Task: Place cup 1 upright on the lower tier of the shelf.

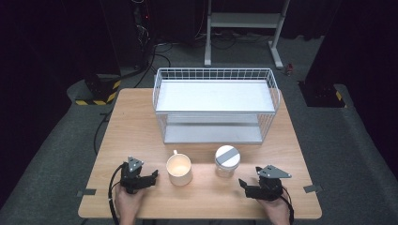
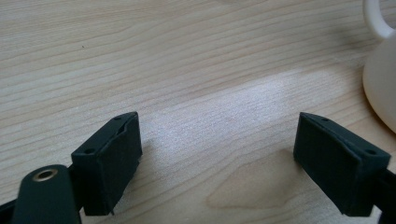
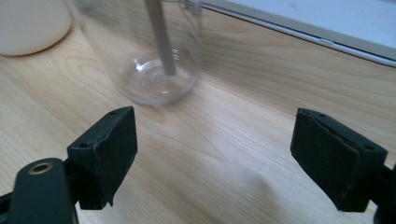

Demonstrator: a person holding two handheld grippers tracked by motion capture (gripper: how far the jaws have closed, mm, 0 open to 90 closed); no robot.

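The table (image 1: 141, 117) is bare on the left side. In the middle, the cup (image 1: 179, 169) and the jar (image 1: 227, 161) stand apart with a gap between them. Behind them the big wire rack (image 1: 215, 105) blocks the way back.

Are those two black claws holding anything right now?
No. The left gripper and right gripper both stand open over bare table, near the mug and jar.

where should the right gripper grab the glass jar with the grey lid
Grip the clear wall of the glass jar below its grey lid, coming in level from the near right, where the right gripper waits open. The jar stands upright and round, and the cream mug crowds its left.
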